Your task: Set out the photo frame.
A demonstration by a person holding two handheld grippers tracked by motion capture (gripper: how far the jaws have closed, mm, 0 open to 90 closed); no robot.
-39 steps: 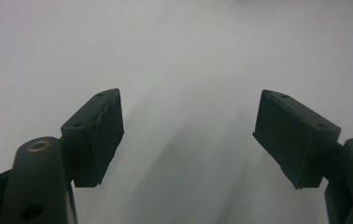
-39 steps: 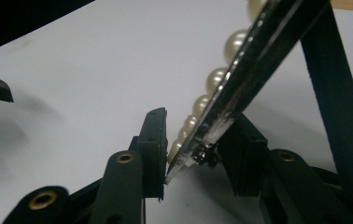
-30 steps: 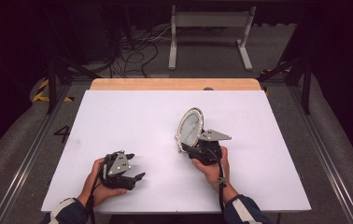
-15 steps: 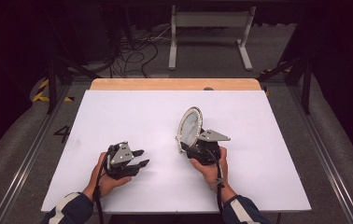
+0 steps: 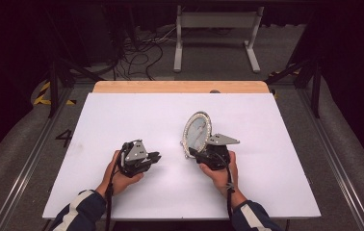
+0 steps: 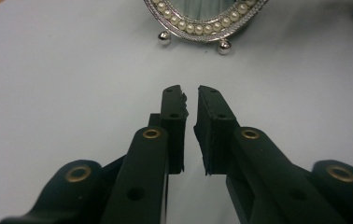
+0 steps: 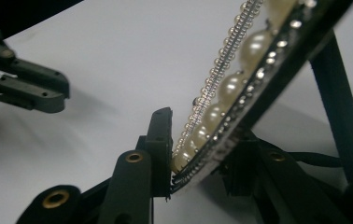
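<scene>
White table (image 5: 122,120), wooden strip (image 5: 180,86) at its far edge, floor cables (image 5: 141,53) beyond.

We find bare white table (image 5: 136,115) open between our left gripper (image 5: 154,157) and the pearl-rimmed mirror (image 5: 197,132); our right gripper (image 5: 193,154) blocks its near rim

— What are you wearing there?
— Dark navy sleeves (image 5: 81,208) with a white stripe
— And the tools?
— My left gripper (image 5: 157,157) and right gripper (image 5: 191,152) are black, brass rivets on the jaws, grey three-cornered plates on top, black cables trailing back
</scene>
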